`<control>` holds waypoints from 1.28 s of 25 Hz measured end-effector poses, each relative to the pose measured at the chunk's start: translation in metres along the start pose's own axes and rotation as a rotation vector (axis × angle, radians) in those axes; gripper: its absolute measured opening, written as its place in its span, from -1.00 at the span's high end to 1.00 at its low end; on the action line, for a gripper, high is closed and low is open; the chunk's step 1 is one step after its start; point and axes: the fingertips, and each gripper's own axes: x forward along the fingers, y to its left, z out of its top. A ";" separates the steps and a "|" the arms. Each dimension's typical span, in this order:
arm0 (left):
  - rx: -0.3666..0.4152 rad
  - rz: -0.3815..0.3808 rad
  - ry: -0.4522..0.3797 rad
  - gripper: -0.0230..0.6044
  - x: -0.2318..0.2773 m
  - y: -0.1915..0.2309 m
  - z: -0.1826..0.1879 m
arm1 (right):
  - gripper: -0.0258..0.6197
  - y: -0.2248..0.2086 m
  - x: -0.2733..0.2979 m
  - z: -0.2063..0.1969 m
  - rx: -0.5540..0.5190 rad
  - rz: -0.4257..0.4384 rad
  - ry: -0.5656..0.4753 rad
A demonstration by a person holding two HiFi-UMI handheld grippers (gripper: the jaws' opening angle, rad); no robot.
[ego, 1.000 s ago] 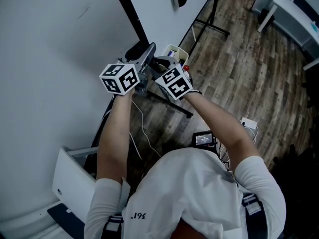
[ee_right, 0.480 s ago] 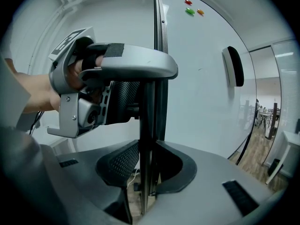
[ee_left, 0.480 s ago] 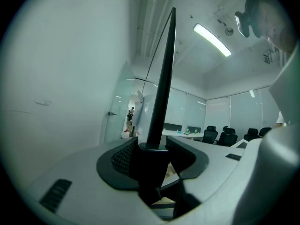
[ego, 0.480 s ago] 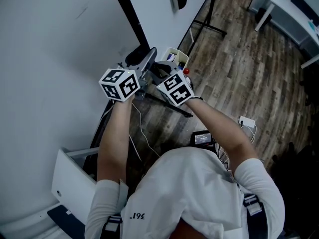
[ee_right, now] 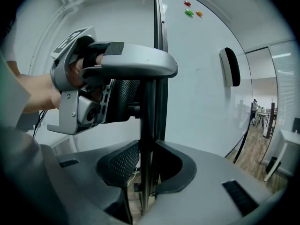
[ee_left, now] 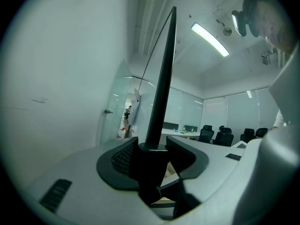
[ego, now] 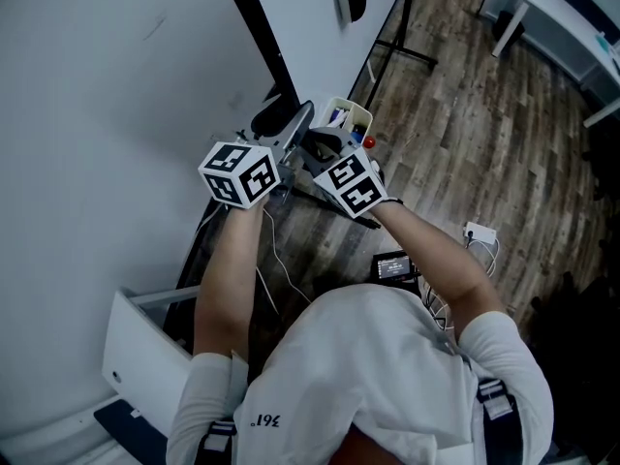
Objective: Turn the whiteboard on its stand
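Whiteboard (ego: 308, 37), rigid and probably heavy, swings best by its edge frame (ee_right: 155, 55), clamped between left gripper (ee_left: 152, 154) jaws; right gripper (ee_right: 147, 159) jaws have just been closing onto it.

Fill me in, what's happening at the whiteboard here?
A person stands at the edge of the whiteboard with a gripper in each hand. The left gripper is clamped on the board's black frame edge. The right gripper is on the same edge right next to it; its jaws have just been closing, with the frame between the pads. Both grips look set for swinging the board on its stand.
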 end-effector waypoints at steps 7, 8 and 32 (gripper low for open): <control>-0.010 -0.032 -0.001 0.32 -0.002 -0.038 -0.007 | 0.54 0.004 -0.035 -0.013 -0.006 -0.015 -0.004; -0.011 -0.038 -0.001 0.32 -0.003 -0.044 -0.008 | 0.54 0.004 -0.040 -0.017 -0.011 -0.020 -0.003; -0.050 -0.101 0.003 0.32 -0.024 -0.130 -0.026 | 0.55 0.026 -0.120 -0.053 0.019 -0.034 0.017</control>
